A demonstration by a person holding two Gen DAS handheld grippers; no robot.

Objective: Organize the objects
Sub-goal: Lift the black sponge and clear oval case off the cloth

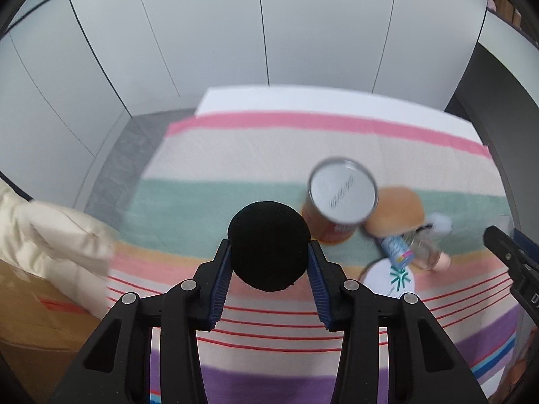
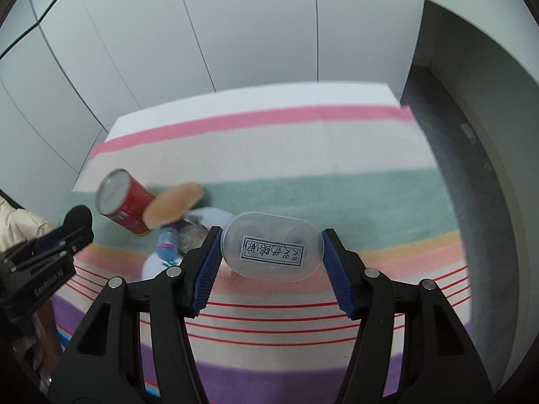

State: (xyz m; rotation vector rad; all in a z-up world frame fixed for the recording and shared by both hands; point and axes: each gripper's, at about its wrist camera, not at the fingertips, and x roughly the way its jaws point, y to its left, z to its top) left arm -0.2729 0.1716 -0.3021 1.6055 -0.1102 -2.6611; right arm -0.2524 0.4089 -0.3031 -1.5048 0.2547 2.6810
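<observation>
The left gripper (image 1: 269, 256) was clamped on a ball (image 1: 268, 245), matte black, round and fuzzy-looking, which sat squarely between the blue ribbed pads (image 1: 220, 286) above the striped cloth (image 1: 235, 155). The right gripper (image 2: 272, 249) was clamped on a box (image 2: 272, 245), a clear plastic oval with rounded ends and a white label (image 2: 272, 250) of handwritten characters on its upturned face; the pads pressed its two narrow ends.

Between the two grippers a small heap stayed on the cloth. A red can (image 2: 126, 202) with a silvery metal end lay tilted. A tan, bun-shaped thing (image 2: 175, 203) touched it. Just beside that lay a small bottle (image 2: 166, 240) with a blue and pink wrapper, resting over a white disc (image 1: 389, 277) with a green mark. Something clear and glassy lay against the bottle, too blurred to tell what.

The cloth covered the counter (image 2: 256, 96) in broad bands of pink, cream, green, peach and purple, with thin red lines near the front, and it looked soft and woven. The counter's far edge showed white. Behind it stood pale, smooth wall panels (image 2: 256, 27) with dark seams. At the left a cream padded sleeve (image 1: 50, 232) hung over a cardboard box (image 1: 30, 316).
</observation>
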